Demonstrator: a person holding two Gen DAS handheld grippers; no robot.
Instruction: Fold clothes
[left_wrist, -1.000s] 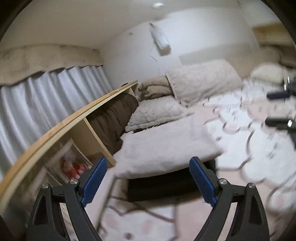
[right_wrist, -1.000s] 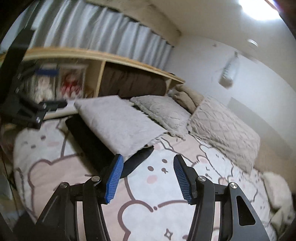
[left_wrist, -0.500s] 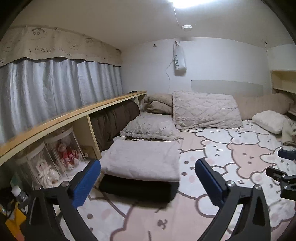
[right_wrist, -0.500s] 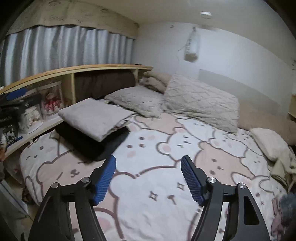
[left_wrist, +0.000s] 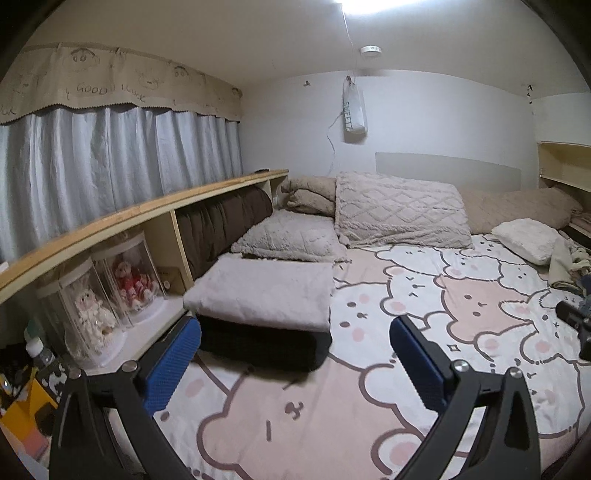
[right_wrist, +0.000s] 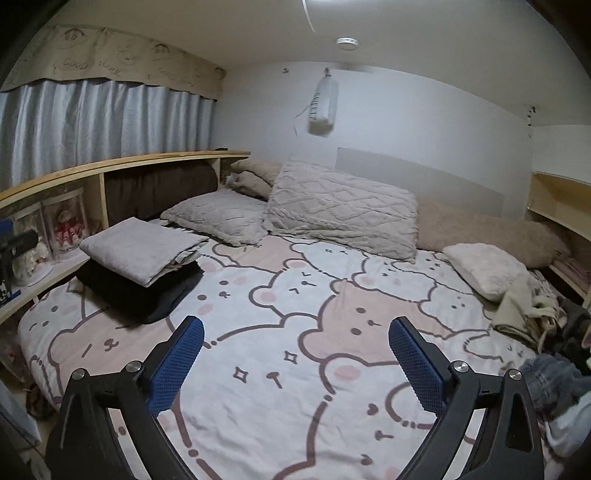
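Tongs (right_wrist: 295, 345) withdrawn; unfolded clothes (right_wrist: 532, 317) rightward.

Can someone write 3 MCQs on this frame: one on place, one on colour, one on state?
1. Where does the folded grey garment lie?
A. on top of the folded black garment
B. on the wooden shelf
C. on the quilted pillow

2. What colour are the pads of the right gripper?
A. red
B. blue
C. green

3. What is between the fingers of the left gripper?
A. the grey garment
B. a pillow
C. nothing

Key:
1 A, the grey garment sits stacked on the black one at the bed's left edge, beside the shelf.
2 B, both textured pads are blue; the jaws are opening with nothing between them.
3 C, the fingers stand wide apart over the bear-print bedsheet, short of the stack.
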